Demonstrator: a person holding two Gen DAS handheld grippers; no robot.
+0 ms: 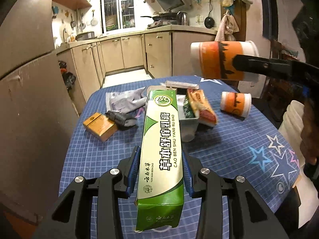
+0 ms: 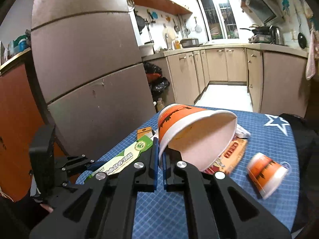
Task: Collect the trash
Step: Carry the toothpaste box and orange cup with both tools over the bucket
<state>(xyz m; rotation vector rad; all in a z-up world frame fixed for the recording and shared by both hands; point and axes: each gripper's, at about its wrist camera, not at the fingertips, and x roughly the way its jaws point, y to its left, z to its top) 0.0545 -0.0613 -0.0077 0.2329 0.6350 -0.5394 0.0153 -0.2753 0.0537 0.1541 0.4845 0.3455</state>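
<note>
Left gripper [image 1: 160, 171] clamps green carton [image 1: 161, 149]; right gripper [image 2: 159, 155] pinches orange cup [image 2: 191, 127] rim, probably thinly. Carry level, no squeezing.

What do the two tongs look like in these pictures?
Both the left tongs and the right tongs have matte black angular plastic frames with triangular cut-outs, round silver pivot bolts, and flat blue ribbed pads inside the fingers. No cables or sleeves show.

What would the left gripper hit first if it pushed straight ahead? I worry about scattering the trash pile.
Probably the grey tray and snack wrapper: the green box held by the left gripper points at them, though depth is unclear.
</note>
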